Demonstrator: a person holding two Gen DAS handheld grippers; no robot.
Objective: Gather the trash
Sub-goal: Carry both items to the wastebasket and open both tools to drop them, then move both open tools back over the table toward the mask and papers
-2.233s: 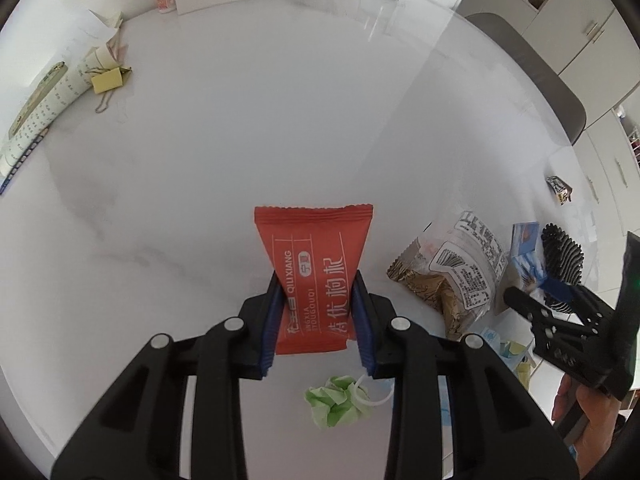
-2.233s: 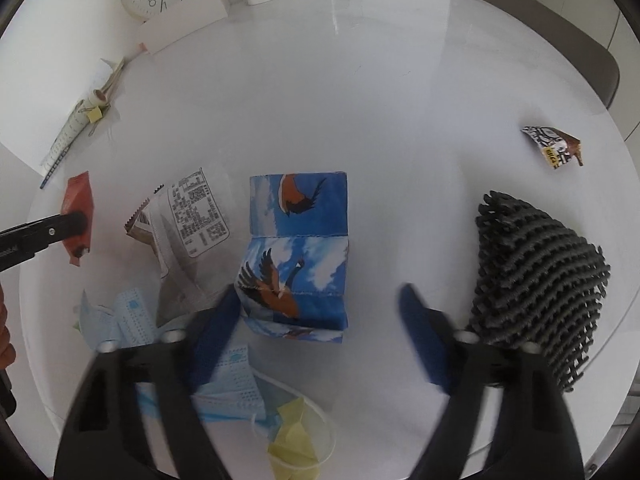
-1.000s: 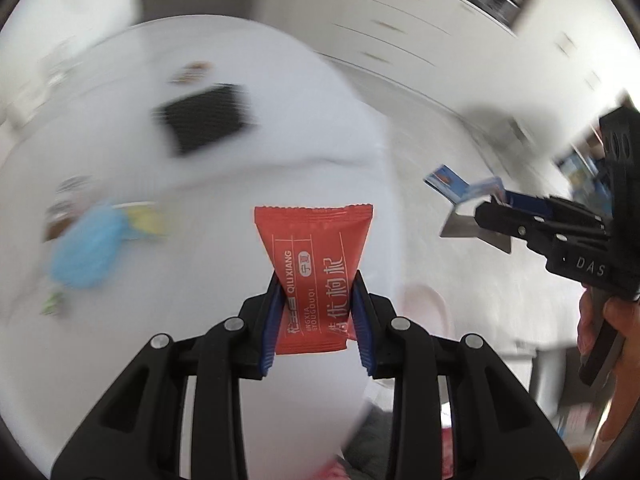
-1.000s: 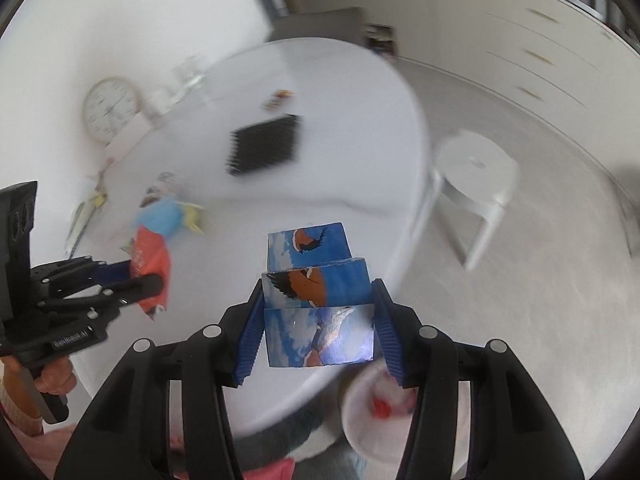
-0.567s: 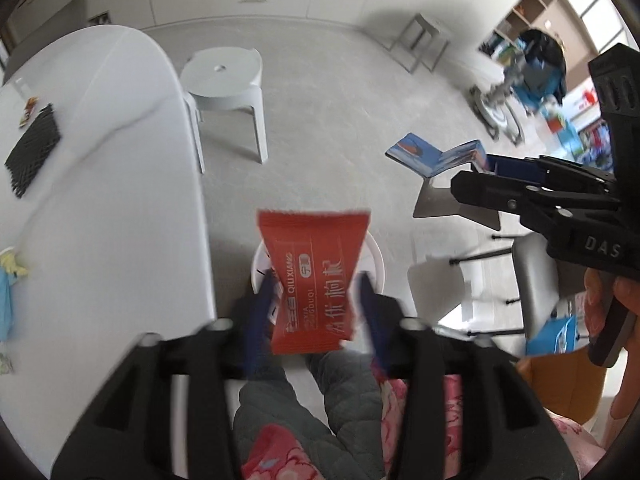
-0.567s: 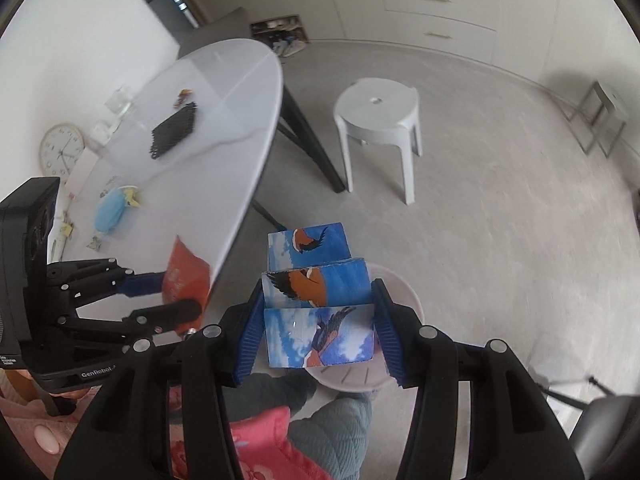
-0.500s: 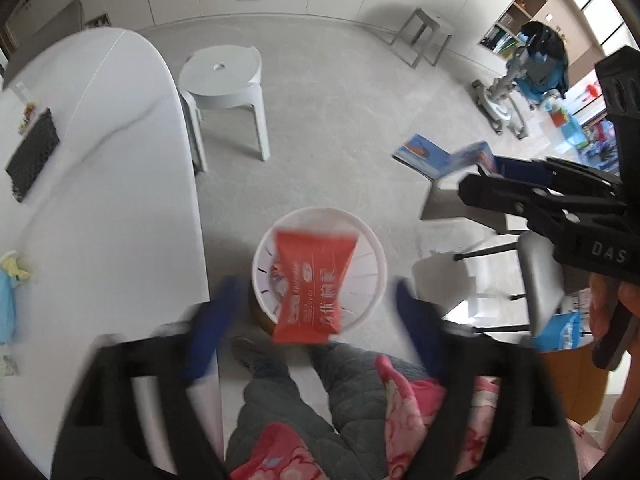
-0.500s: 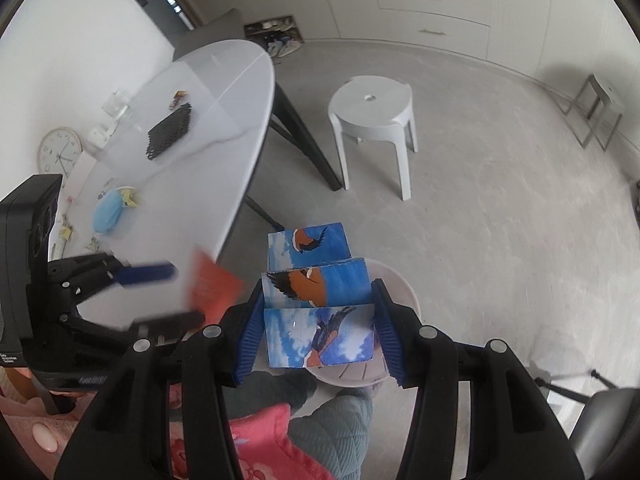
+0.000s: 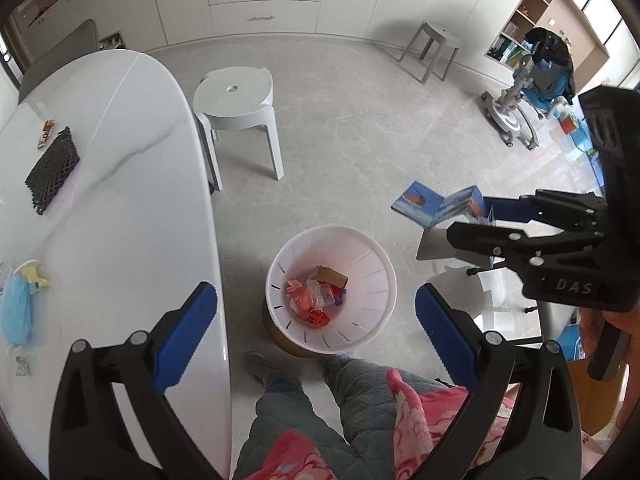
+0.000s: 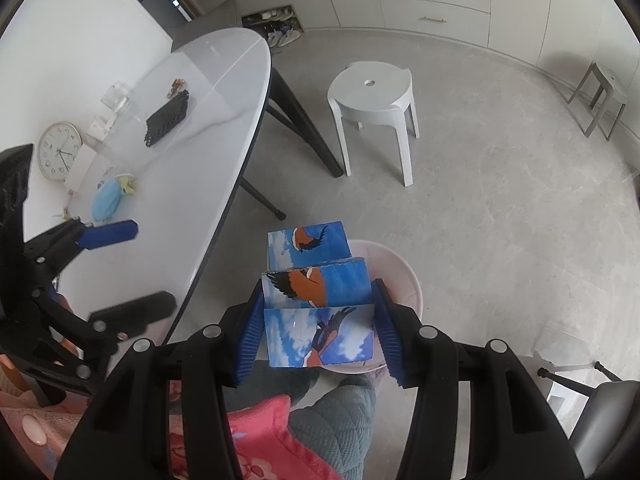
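Gone from the left gripper [image 9: 316, 320] is the red snack packet that it was clamping a moment ago; its blue pads are now standing wide apart with nothing between them, and red wrappers are lying among the trash at the bottom of the white bin [image 9: 376, 256] directly ahead of and below those pads. The right gripper [image 10: 318, 328] is pinching a folded blue bird-print carton [image 10: 316, 308] between its pads, holding it above the near rim of the bin, which the carton is mostly hiding in the right wrist view. From the left wrist view that carton is hanging in the air to the right of the bin, not yet over its opening. To the left of the left gripper the white table [image 9: 120, 200] is carrying what is left: a blue face mask [image 9: 16, 312] with a yellow scrap [image 9: 34, 278] touching it, a black mesh pad [image 9: 52, 170] farther along, and a small wrapper [image 9: 47, 132] just beyond the pad. A white stool [image 9: 236, 112] is standing on the floor beyond the bin, and the person's grey quilted legs [image 9: 320, 396] are showing below both grippers, close to the bin's near side.
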